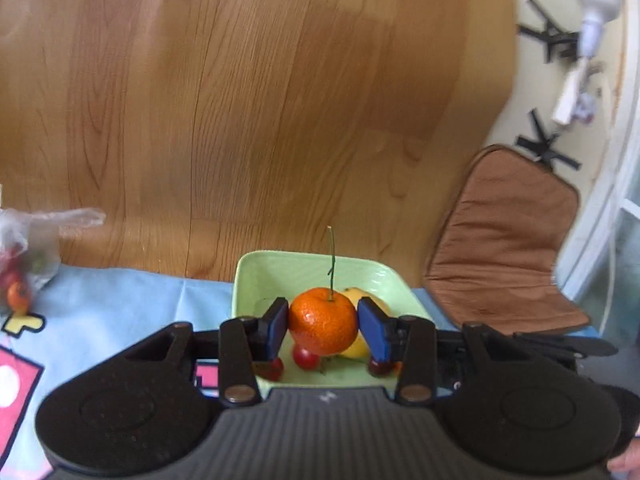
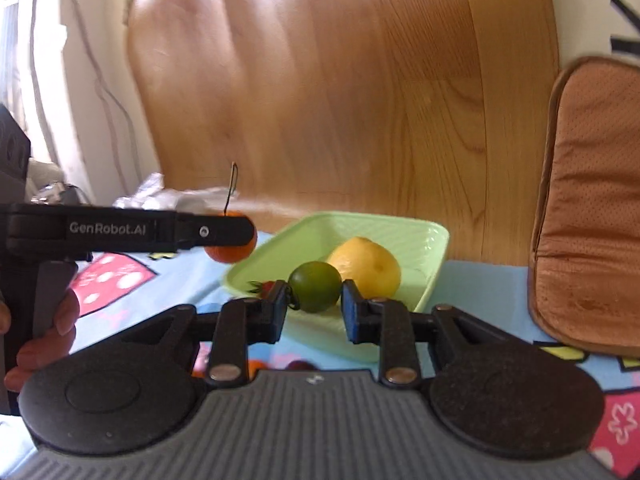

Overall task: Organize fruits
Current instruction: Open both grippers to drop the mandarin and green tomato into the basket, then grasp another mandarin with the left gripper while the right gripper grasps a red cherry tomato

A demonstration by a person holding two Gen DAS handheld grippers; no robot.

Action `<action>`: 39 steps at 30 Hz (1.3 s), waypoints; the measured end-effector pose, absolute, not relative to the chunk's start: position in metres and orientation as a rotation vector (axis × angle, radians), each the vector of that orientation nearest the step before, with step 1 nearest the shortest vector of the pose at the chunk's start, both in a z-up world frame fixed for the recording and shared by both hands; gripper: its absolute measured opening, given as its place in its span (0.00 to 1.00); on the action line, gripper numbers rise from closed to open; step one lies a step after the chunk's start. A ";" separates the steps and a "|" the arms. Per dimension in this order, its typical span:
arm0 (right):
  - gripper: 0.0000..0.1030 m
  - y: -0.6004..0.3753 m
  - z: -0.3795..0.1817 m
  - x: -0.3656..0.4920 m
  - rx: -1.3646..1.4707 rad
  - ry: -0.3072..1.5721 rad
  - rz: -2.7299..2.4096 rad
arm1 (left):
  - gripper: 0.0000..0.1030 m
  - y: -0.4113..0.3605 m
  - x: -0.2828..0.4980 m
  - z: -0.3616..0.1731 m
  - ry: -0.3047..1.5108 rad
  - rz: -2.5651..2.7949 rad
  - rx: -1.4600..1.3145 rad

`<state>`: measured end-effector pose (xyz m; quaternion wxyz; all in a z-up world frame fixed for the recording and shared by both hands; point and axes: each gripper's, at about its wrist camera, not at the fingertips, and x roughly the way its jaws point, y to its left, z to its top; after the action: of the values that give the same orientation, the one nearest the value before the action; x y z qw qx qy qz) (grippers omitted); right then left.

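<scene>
My left gripper (image 1: 323,326) is shut on an orange tangerine (image 1: 322,320) with a long green stem and holds it above a pale green square dish (image 1: 280,272). In the dish lie a yellow lemon (image 1: 356,348) and small red cherry tomatoes (image 1: 305,357). In the right wrist view my right gripper (image 2: 314,300) is shut on a green lime (image 2: 315,286), just at the near edge of the dish (image 2: 424,248), beside the lemon (image 2: 366,266). The left gripper (image 2: 224,232) with the tangerine (image 2: 230,252) shows at the dish's left.
A clear plastic bag with red fruit (image 1: 24,264) lies at the far left on the blue patterned cloth (image 1: 120,300). A brown cushioned chair (image 1: 508,240) stands at the right. A wooden panel (image 1: 280,100) rises behind the table.
</scene>
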<state>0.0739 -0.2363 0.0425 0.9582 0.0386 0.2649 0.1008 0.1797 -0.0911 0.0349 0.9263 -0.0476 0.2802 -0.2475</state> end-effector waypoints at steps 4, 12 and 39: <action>0.32 -0.234 0.031 0.090 0.070 0.557 0.191 | 0.40 -0.102 0.203 0.016 0.630 -0.486 -0.078; 0.32 -0.250 0.045 0.057 0.113 0.505 0.172 | 0.43 -0.076 0.178 0.026 0.591 -0.463 -0.157; 0.32 -0.231 0.004 -0.007 -0.020 0.656 0.240 | 0.35 -0.119 0.071 -0.010 0.629 -0.553 0.165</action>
<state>-0.0075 -0.2312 0.0041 0.9396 -0.0096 0.3214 0.1177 0.0715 -0.1187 -0.0100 0.9102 0.0801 0.3050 -0.2683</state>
